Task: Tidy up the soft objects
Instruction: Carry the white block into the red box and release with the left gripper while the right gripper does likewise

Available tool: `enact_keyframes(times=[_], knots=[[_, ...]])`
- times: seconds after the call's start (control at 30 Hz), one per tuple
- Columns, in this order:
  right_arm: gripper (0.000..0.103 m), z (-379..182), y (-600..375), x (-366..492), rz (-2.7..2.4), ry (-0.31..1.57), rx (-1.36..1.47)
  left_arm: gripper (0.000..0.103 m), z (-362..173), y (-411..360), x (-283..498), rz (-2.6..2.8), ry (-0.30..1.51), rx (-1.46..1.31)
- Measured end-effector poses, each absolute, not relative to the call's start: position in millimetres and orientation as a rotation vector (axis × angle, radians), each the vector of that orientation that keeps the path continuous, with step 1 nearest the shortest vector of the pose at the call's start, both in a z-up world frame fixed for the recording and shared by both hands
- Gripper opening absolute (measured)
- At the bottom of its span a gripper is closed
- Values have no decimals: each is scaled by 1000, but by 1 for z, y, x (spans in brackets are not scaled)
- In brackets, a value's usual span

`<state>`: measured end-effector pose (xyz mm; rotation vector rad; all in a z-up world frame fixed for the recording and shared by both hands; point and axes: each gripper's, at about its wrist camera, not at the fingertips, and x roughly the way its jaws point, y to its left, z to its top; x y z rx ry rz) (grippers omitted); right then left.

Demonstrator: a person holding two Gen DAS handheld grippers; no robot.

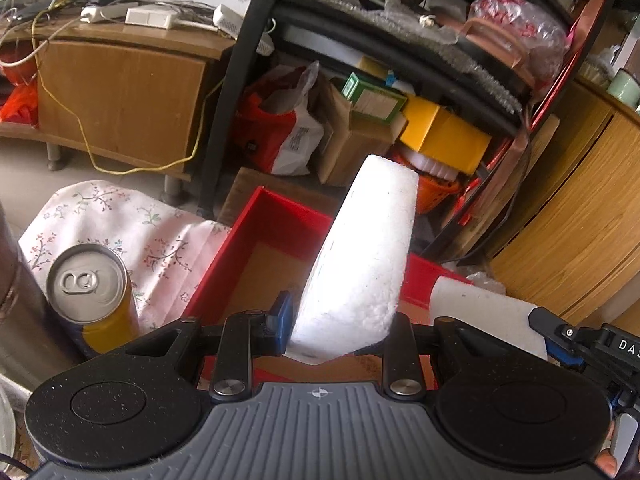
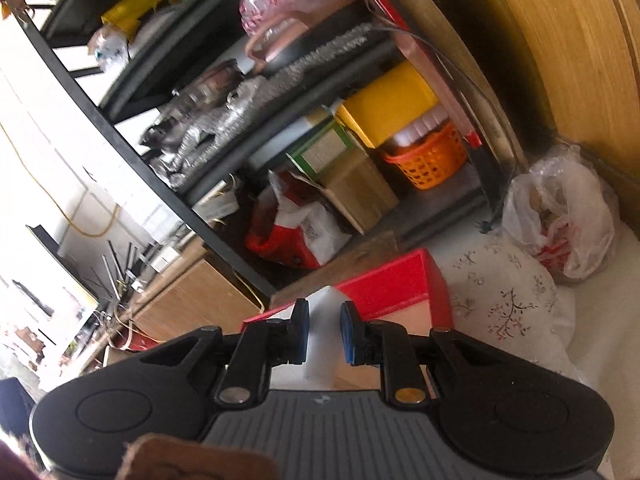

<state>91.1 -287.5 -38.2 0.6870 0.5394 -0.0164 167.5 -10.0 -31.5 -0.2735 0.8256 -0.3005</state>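
Cluttered shelving backs a red box (image 1: 256, 236) on a floral cloth (image 1: 132, 220).
One foam block (image 1: 360, 256) is clamped by the left gripper (image 1: 336, 332) above the box; a second foam piece (image 2: 322, 320) is pinched by the right gripper (image 2: 324, 334); neither is placed yet.

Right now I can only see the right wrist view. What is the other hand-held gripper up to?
Observer: The left hand-held gripper is clamped on a tall white foam block.
Operator: Where is that block?
Observer: It appears to be above the open red box, whose brown floor shows beside it.
Operator: And the white bit between my pads?
Observer: From the left camera it is a flat white foam slab, gripped by the right hand-held gripper at the box's right side.
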Motion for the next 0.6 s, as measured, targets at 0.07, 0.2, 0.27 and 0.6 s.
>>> enact_keyframes(times=[0.07,0.2,0.27,0.6], knots=[[0,-45,-287,94,-24,559,679,27,-35,-13,171,-292,833,-251],[0,-58,-285,100,-47,601,656,28,-42,-16,176,-285,849,-223],[0,-64,-285,103,-56,625,646,33,-44,-15,176,-282,853,-216],[5,-73,-284,105,-85,698,615,57,-40,-3,167,-248,842,-195]])
